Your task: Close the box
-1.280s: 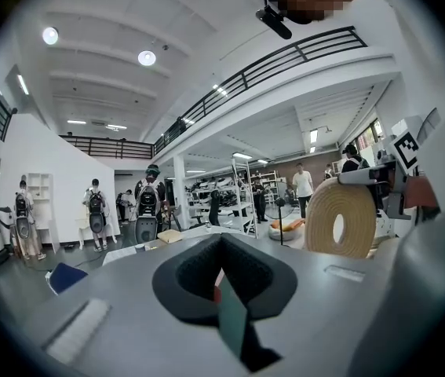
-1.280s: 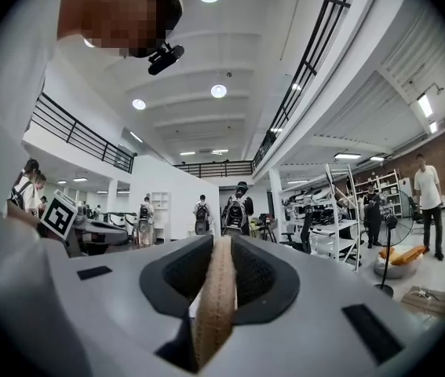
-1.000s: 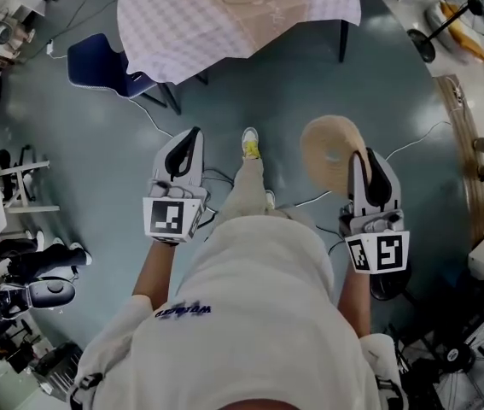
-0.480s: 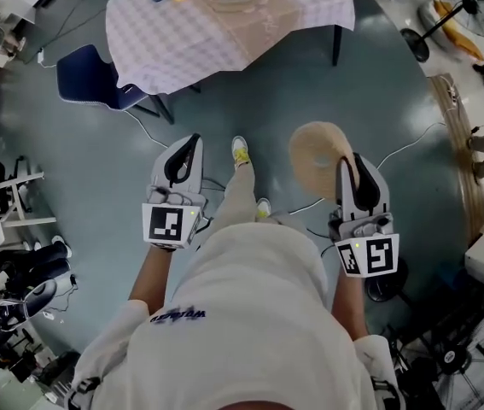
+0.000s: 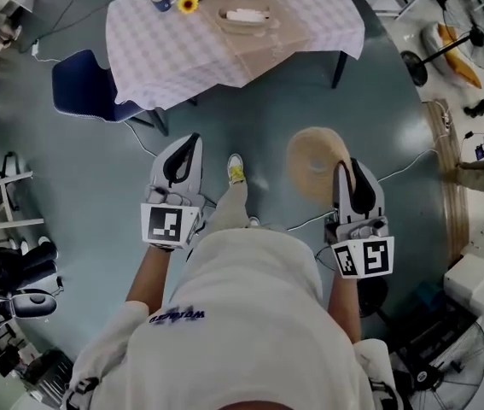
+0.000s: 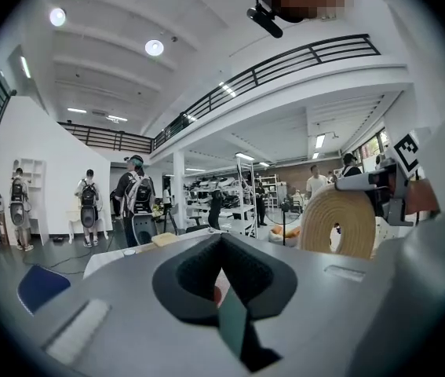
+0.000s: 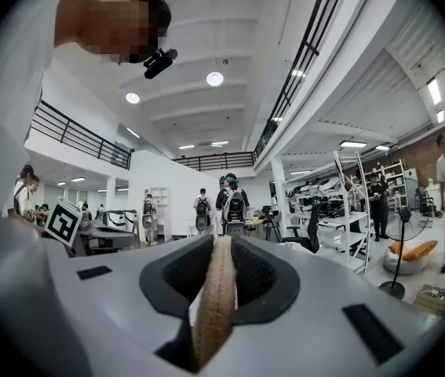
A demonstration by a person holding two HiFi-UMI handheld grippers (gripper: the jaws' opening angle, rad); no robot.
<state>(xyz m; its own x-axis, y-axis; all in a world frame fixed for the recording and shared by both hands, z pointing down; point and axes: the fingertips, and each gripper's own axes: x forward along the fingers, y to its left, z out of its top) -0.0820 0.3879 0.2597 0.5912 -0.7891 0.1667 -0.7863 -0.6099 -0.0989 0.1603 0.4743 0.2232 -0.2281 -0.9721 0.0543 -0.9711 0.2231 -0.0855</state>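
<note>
My right gripper (image 5: 345, 173) is shut on the rim of a round woven tan lid (image 5: 313, 162), which it holds on edge over the floor. The right gripper view shows the lid's rim (image 7: 213, 297) pinched between the jaws. The lid (image 6: 340, 221) also shows at the right of the left gripper view. My left gripper (image 5: 182, 149) is held level beside it, shut and empty. Ahead, a shallow woven box (image 5: 243, 18) with something white in it lies on a tan mat on the checkered table (image 5: 165, 49).
A blue chair (image 5: 84, 77) stands at the table's left corner. A mug (image 5: 162, 0) and a sunflower (image 5: 189, 4) sit on the table. Cables cross the grey floor. Gear lines the left edge, and a fan (image 5: 455, 357) stands at lower right. Several people stand in the hall.
The person has walked toward the table, and more of its top now shows in the head view. Both grippers keep their pose, and the lid stays in the right one.
</note>
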